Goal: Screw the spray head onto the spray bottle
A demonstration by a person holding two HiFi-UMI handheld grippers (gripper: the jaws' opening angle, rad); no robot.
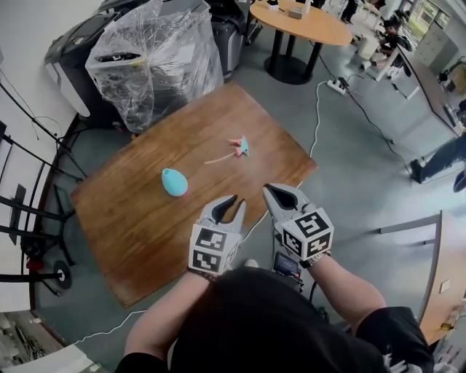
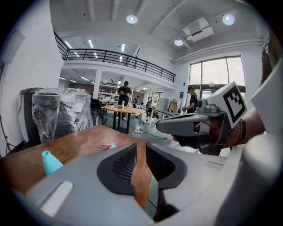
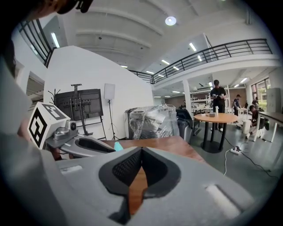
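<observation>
A teal spray bottle (image 1: 174,182) lies on its side on the brown wooden table (image 1: 131,218), left of centre. The pink and teal spray head (image 1: 239,147), with its thin tube trailing left, lies apart from it toward the table's far side. Both grippers hover side by side over the near table edge, short of both objects. My left gripper (image 1: 234,200) stands open by a narrow slit with nothing in it (image 2: 140,145). My right gripper (image 1: 268,189) is shut and empty, tips touching (image 3: 141,150). The left gripper view shows the bottle (image 2: 51,162) and spray head (image 2: 107,145) ahead.
A plastic-wrapped machine (image 1: 156,58) stands past the table's far left corner. A round table (image 1: 302,22) stands further back. A white cable (image 1: 318,109) runs along the floor to a power strip (image 1: 336,86). Black stands (image 1: 29,211) sit at the left.
</observation>
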